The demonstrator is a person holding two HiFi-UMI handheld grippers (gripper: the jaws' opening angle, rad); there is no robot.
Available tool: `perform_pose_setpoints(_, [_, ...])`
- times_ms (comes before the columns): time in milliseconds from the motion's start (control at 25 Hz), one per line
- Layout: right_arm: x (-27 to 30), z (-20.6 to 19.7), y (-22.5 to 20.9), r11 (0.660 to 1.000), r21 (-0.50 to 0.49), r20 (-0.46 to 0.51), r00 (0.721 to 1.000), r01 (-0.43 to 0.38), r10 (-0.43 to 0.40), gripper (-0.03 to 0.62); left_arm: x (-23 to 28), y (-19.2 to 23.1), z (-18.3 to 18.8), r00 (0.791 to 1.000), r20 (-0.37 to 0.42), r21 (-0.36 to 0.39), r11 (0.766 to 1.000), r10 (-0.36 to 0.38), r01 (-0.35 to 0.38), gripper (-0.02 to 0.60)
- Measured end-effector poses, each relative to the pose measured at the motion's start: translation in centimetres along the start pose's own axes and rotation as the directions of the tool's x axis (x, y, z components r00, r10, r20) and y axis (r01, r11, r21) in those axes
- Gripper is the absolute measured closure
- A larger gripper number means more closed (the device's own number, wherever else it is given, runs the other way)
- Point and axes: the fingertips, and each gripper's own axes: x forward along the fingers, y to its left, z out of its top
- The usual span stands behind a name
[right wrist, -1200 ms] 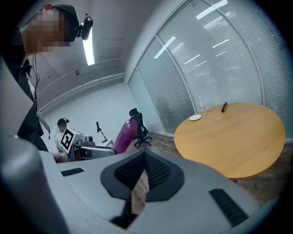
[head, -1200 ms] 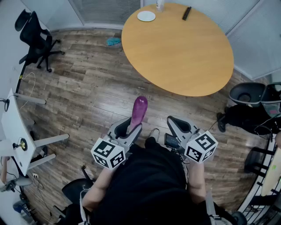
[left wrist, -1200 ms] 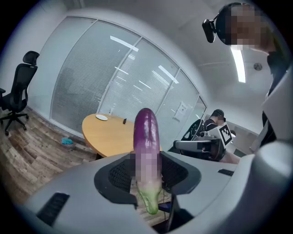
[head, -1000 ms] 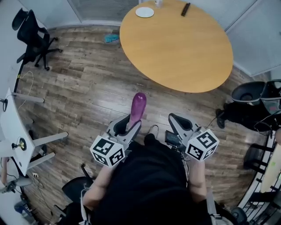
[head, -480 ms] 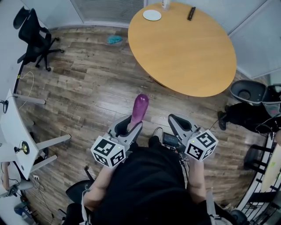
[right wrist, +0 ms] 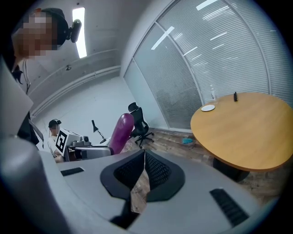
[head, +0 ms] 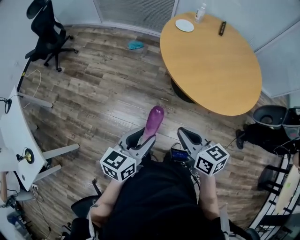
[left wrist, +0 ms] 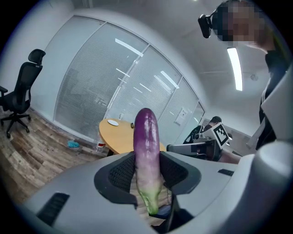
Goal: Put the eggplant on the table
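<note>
A long purple eggplant [head: 153, 123] with a pale green stem end sticks out forward from my left gripper [head: 143, 138], which is shut on its lower half. In the left gripper view the eggplant [left wrist: 146, 157] stands upright between the two dark pads. My right gripper [head: 183, 139] is shut with nothing in it; its pads [right wrist: 151, 170] meet. It also sees the eggplant [right wrist: 120, 133] off to its left. The round wooden table [head: 211, 61] lies ahead and to the right, well beyond both grippers, over wood flooring.
On the table's far edge sit a white plate [head: 184, 25], a clear bottle [head: 201, 12] and a black remote [head: 222, 28]. A teal object [head: 136, 45] lies on the floor. A black office chair [head: 47, 29] stands far left, a white desk [head: 14, 140] at left, bins [head: 270, 117] at right.
The view has shifted so the table now sits further right and higher. Both grippers keep the same pose, the eggplant still held in the left one.
</note>
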Motion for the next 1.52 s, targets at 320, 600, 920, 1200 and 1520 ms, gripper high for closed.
perform_pose_setpoints(320, [4.8,0.5,4.4,1.000,-0.017,-0.008,1.000,0.001,-0.001,0.576,-5.1,4.9,0.6,1.000,0.009,-0.016,1.000,0.012,-0.012,0.404])
perform_pose_setpoints(600, [5.4,-0.6,4.6,0.999,0.025,-0.028,0.998,0.048,-0.047,0.576,-5.0,6.5,0.9,1.000,-0.011,-0.022,0.999,-0.027,0.027,0.403])
perform_pose_setpoints(920, [7.7,1.2,1.2,0.998,0.048,-0.039,0.999,0.028,-0.026,0.576,-1.8,7.7,1.6,0.999,-0.040,-0.024,1.000,-0.016,0.015,0.405])
perform_pose_setpoints(1200, [11.2,7.0,-1.9,1.000,-0.002,-0.022,0.999,-0.027,0.027,0.576,0.4,10.4,4.9,0.998,-0.003,-0.052,0.996,0.070,-0.070,0.403])
perform_pose_setpoints(1520, [13.1,12.0,-8.4,1.000,-0.003,-0.019,1.000,-0.022,0.022,0.576,5.4,13.3,9.5,0.990,0.008,-0.032,0.989,0.142,-0.141,0.403])
